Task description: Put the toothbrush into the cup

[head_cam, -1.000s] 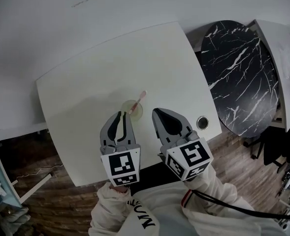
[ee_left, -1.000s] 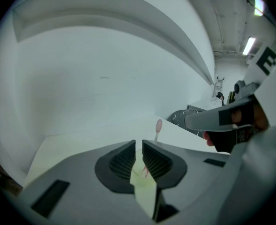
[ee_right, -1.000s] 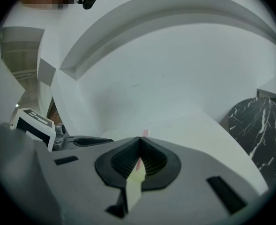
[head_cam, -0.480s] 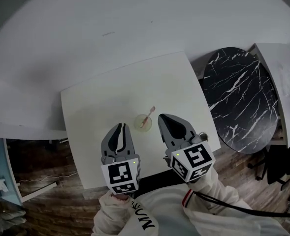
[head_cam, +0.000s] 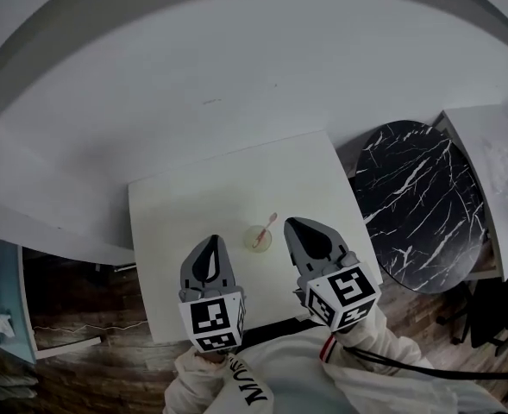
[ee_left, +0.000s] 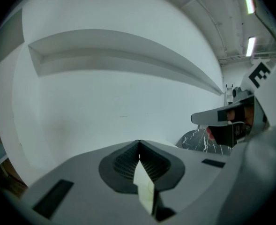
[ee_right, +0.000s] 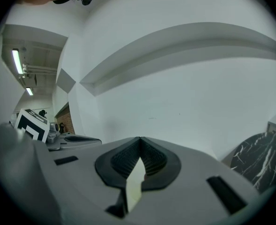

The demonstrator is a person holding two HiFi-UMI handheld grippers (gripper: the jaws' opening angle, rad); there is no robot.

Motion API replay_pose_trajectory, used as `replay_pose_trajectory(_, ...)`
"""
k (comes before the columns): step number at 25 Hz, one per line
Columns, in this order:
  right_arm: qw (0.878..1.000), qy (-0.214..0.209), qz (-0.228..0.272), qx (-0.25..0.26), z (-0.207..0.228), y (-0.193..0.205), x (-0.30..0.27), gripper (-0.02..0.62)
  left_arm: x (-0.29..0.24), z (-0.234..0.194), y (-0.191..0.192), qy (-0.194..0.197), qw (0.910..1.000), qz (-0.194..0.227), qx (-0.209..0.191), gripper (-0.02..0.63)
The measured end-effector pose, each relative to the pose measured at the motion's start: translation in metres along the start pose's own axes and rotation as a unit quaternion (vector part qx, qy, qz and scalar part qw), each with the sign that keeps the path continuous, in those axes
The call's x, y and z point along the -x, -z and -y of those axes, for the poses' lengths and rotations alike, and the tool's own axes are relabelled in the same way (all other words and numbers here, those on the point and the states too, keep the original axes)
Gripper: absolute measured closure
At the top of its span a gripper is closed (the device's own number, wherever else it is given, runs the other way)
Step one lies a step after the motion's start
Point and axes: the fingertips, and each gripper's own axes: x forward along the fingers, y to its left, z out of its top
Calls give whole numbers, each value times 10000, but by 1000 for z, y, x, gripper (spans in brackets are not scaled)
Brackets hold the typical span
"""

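Toothbrush leans in cup on bench | left tool jaws just closed together, nothing between | right tool jaws together, empty

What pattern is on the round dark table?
The round black table has white marble veins, clearest in the head view.

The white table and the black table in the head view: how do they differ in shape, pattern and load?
The white table is plain and squarish with rounded corners; the black table is round with white veins. The white table bears a cup with a toothbrush leaning in it; the black table shows none. Both stand on the wooden floor.
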Motion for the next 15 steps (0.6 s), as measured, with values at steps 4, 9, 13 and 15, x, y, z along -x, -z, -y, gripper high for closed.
replay_pose_trajectory(4,9999,2,171,11,-1,-13,11,591,13,0,-14,-41,9999,111,-25,595)
replay_pose_trajectory(9,9996,-9,240,133,-2,-21,18,591,21,5,-20,-4,9998,178,-30,595)
replay_pose_trajectory(13,9996,-44,218,173,-3,-19,19,591,20,10,-16,60,9999,152,-32,595)
replay_pose_trajectory(15,9997,-56,195,155,-3,-16,19,591,19,11,-14,84,9999,143,-27,595)
